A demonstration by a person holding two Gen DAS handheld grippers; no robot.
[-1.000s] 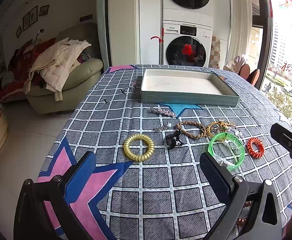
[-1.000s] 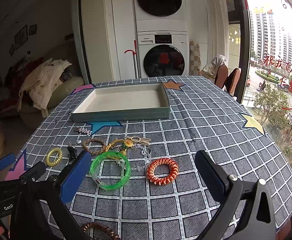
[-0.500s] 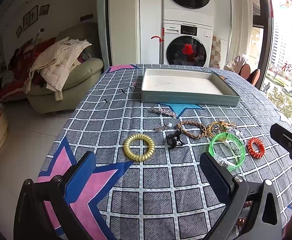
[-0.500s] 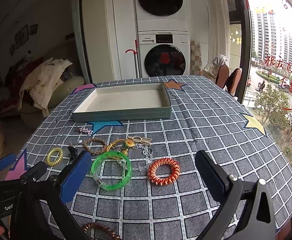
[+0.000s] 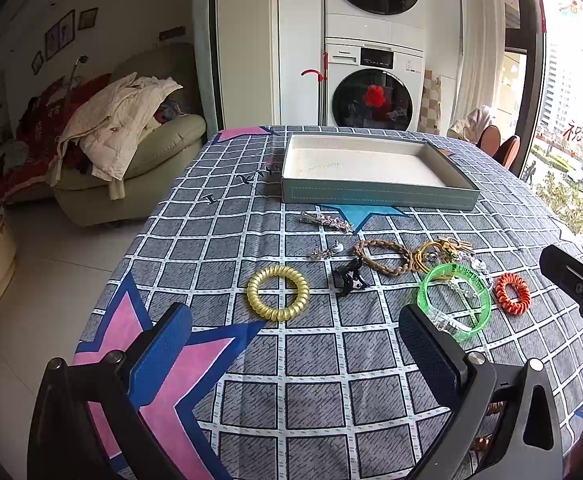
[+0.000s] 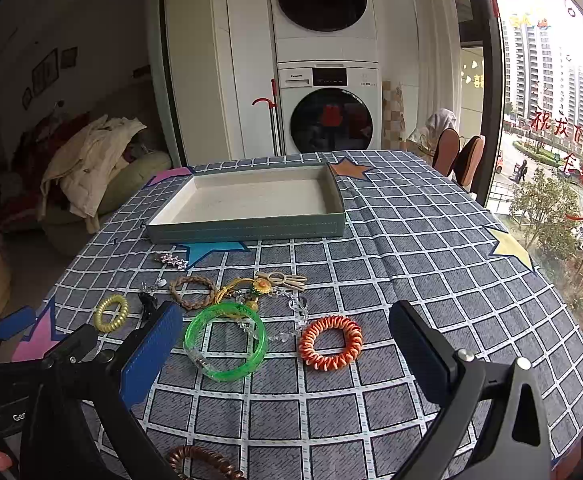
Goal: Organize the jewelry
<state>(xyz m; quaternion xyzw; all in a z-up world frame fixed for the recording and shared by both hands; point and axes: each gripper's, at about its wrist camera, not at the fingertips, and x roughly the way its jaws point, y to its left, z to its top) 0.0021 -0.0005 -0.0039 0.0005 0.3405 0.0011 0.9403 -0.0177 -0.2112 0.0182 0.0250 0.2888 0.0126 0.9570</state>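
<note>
Two handheld grippers hover low over a table covered in a grey checked cloth (image 6: pixel 411 248). The left gripper (image 5: pixel 295 344) is spread wide and holds nothing; a yellow coil hair tie (image 5: pixel 278 293) lies just ahead of it, between its fingers in view. The right gripper (image 6: pixel 287 336) is also spread wide and empty. Directly ahead of it lie a green bangle (image 6: pixel 226 342), nearer its left finger, and an orange coil hair tie (image 6: pixel 330 343) beside it. Beyond these sit a braided brown bracelet (image 6: pixel 193 292), a yellow flower charm (image 6: pixel 261 287) and a star hair clip (image 6: pixel 171 260). Farther ahead stands an empty shallow tray (image 6: pixel 251 229) with a cream lining.
</note>
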